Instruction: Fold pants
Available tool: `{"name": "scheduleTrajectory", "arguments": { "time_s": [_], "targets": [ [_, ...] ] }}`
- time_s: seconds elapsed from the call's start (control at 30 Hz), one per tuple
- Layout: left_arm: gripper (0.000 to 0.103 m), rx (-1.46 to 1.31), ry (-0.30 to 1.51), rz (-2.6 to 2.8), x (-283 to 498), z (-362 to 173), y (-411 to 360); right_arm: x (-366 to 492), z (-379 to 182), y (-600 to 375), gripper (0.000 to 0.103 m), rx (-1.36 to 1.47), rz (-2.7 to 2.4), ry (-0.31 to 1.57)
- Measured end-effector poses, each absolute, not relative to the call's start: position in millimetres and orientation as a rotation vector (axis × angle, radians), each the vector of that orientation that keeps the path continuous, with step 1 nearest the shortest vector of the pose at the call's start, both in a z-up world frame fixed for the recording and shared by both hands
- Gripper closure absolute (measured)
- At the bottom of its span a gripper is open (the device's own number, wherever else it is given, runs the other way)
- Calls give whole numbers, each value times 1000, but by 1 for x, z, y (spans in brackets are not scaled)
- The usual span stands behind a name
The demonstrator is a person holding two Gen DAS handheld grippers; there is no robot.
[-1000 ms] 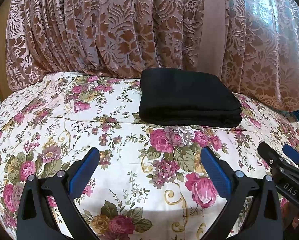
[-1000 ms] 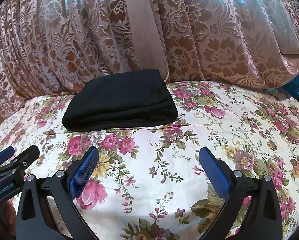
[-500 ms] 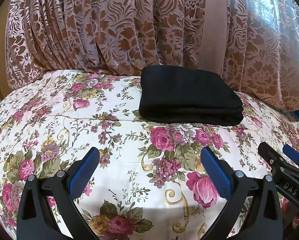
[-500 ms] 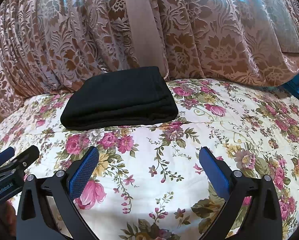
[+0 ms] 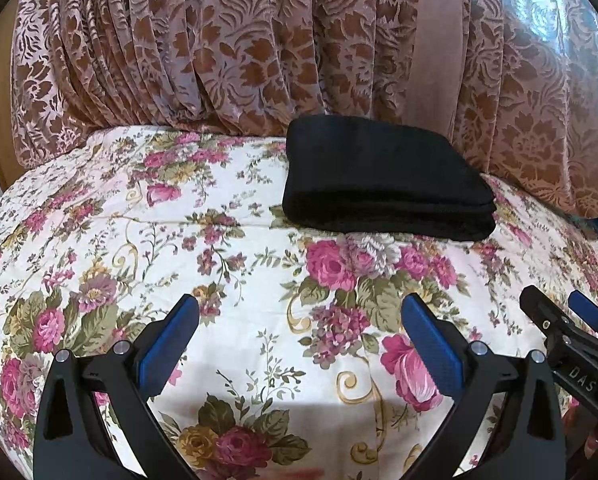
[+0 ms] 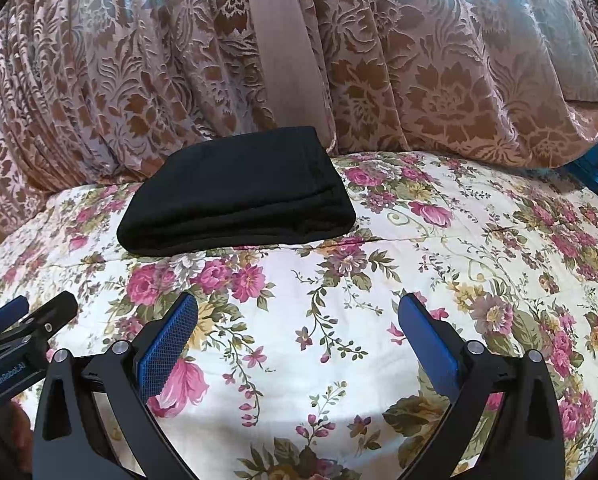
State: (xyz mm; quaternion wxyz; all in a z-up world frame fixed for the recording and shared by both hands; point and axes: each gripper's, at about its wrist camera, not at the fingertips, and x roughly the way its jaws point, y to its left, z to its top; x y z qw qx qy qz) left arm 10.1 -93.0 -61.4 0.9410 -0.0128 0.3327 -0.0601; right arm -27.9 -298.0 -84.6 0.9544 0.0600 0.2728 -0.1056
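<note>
lying folded on the floral bedspread (image 5: 227, 288) before patterned curtains (image 5: 203, 52), black pants (image 5: 383, 184); both tools spread, empty

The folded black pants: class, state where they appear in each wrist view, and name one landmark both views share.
Left wrist: folded black pants lie right of centre, upper half, on the floral bedspread.
Right wrist: pants lie left of centre.
Shared landmark: the plain pink curtain band directly behind them.

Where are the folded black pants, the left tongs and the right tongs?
folded black pants (image 5: 383, 184), left wrist view, middle of the top layer.
left tongs (image 5: 299, 320), left wrist view, midway between the open blue-padded tips.
right tongs (image 6: 297, 320), right wrist view, midway between the open tips.
</note>
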Motion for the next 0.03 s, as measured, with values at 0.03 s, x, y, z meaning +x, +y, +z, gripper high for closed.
{"name": "scheduleTrajectory", "arguments": {
  "time_s": [0.03],
  "targets": [
    [2, -11, 690, -118, 12, -66, -95, -26, -87, -298, 4, 120, -216, 565]
  ]
}}
